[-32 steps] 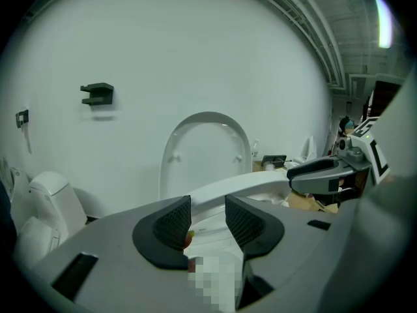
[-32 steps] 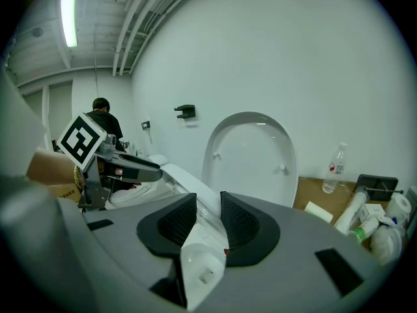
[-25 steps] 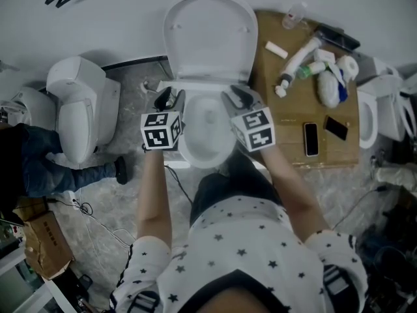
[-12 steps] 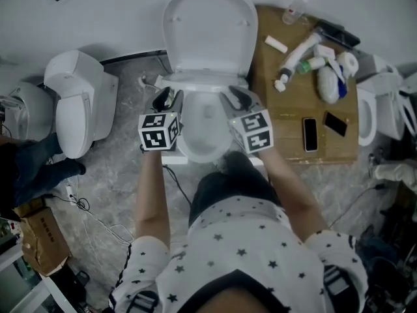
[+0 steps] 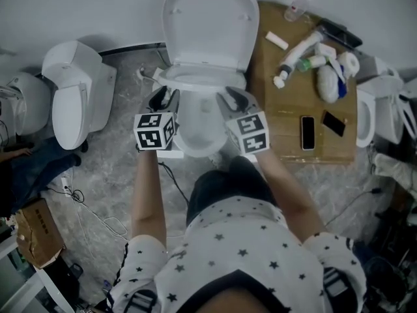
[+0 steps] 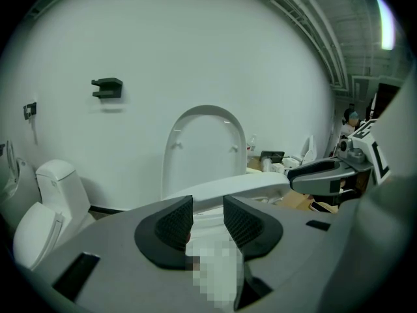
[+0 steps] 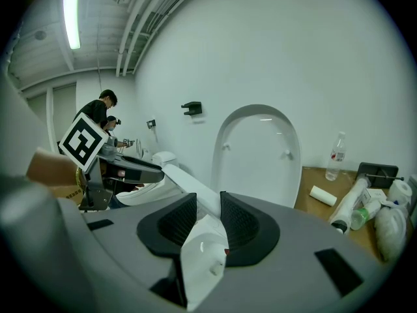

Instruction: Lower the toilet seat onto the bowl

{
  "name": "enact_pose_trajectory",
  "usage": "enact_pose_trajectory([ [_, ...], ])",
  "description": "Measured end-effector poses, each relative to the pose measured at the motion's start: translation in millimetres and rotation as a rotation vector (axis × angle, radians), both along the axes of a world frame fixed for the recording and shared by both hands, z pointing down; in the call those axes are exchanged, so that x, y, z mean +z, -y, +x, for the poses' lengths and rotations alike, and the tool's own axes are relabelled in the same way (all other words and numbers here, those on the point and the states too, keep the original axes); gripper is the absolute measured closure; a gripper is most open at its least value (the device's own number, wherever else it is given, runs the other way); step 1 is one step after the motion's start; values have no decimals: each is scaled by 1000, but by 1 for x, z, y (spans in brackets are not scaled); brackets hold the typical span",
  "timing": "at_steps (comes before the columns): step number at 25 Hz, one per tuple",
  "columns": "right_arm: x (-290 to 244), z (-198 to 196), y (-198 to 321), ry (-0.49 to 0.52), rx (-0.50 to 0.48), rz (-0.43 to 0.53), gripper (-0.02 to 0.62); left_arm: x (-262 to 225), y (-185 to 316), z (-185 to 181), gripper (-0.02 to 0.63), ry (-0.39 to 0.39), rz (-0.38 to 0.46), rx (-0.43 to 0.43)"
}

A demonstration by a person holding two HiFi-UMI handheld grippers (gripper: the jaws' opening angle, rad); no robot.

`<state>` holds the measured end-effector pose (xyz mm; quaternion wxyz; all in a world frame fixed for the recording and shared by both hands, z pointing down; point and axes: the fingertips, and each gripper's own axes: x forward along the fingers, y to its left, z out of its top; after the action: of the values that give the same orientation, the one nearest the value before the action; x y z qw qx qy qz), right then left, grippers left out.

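Note:
The white toilet's lid (image 5: 208,25) stands upright against the wall. Its seat (image 5: 195,81) hangs partway down over the bowl (image 5: 203,130). My left gripper (image 5: 163,98) holds the seat's left rim (image 6: 247,186), which lies between the pads; these jaws have just been closing. My right gripper (image 5: 233,98) is shut on the right rim (image 7: 195,197). In the left gripper view the white rim runs from my left gripper (image 6: 207,217) across to the other gripper's tip. In the right gripper view the rim passes between the pads of my right gripper (image 7: 207,217).
A second toilet (image 5: 75,103) stands to the left, and another (image 5: 378,116) at the right edge. A wooden board (image 5: 287,119) on the right carries bottles, a roll and two phones. Cables (image 5: 85,207) and a cardboard box (image 5: 32,233) lie on the floor. A person (image 7: 101,109) stands to the left.
Both grippers have come a little toward me and down with the seat's rim between them. The dark-trousered legs on the floor at the left have drawn back toward the frame edge.

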<state>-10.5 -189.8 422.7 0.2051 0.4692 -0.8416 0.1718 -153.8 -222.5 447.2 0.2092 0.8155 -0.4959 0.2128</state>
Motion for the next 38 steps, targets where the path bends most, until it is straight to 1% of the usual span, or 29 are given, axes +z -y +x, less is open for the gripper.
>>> enact_pose_trajectory([
  [11, 12, -4, -21, -1, -23, -7, 479, 12, -24, -2, 491, 27, -13, -57],
  [17, 18, -7, -31, -9, -34, -12, 479, 18, -34, -6, 492, 38, -17, -76],
  [30, 29, -12, -50, -10, -24, -10, 479, 30, -54, -11, 492, 53, -15, -64],
  [38, 36, -13, -61, -19, -31, -8, 479, 37, -65, -12, 495, 37, -21, -73],
])
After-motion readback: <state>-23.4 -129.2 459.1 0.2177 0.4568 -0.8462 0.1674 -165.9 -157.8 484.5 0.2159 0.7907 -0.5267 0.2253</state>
